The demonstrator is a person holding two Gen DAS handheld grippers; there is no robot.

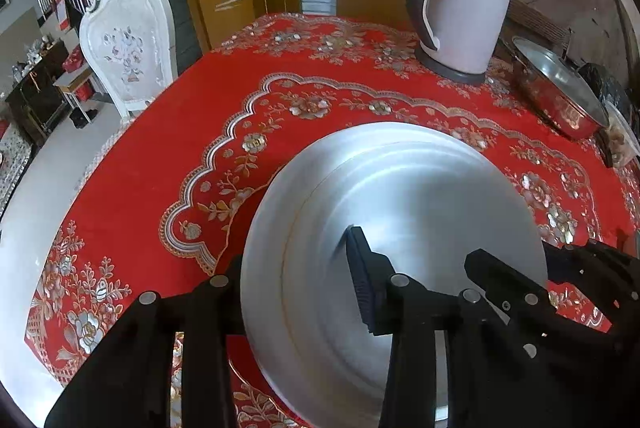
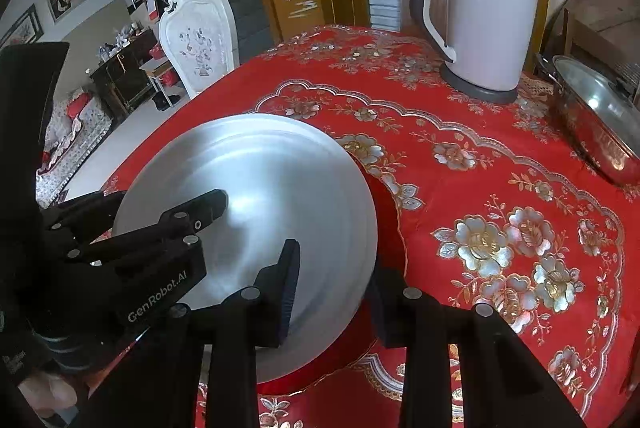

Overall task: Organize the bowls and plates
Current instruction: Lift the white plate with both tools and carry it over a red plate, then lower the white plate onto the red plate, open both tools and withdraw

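Note:
A large silver metal plate [image 1: 400,196] [image 2: 260,168] hangs tilted over the red flowered tablecloth [image 1: 160,132], casting a shadow on it. My left gripper [image 1: 294,256] is shut on the plate's near-left rim, with one finger on the face and the other hidden behind the edge. My right gripper [image 2: 336,264] is shut on the opposite rim in the same way. Each view shows the other gripper's fingers [image 1: 484,264] [image 2: 208,206] resting on the plate's face. Whether this is one plate or a stack I cannot tell.
A white electric kettle [image 1: 464,8] [image 2: 484,20] stands at the table's far side. A lidded steel pot [image 1: 560,92] [image 2: 600,124] sits at the right edge. A white ornate chair [image 1: 128,40] [image 2: 200,36] stands beyond the table's left edge. A gloved hand [image 2: 24,308] holds the left gripper.

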